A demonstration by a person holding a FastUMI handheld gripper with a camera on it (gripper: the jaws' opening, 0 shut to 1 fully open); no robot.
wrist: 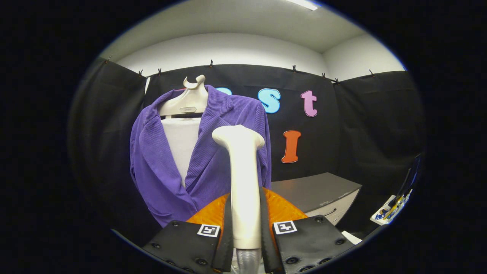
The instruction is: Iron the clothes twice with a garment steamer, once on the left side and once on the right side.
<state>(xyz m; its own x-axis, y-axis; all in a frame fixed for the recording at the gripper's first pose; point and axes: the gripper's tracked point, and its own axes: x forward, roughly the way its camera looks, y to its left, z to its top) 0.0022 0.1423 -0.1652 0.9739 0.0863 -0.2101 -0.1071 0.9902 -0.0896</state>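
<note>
Gripping steamer (243, 182), jaws before purple jacket (159, 163).

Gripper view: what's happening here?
A person's handheld gripper has its jaws shut on the steamer, gripping its handle, with the head raised toward the purple jacket. The jacket hangs open on a white hanger form against the black wall, just beyond the steamer head. Whether the head touches the fabric cannot be told. A grey cabinet stands off to the jacket's side.
</note>
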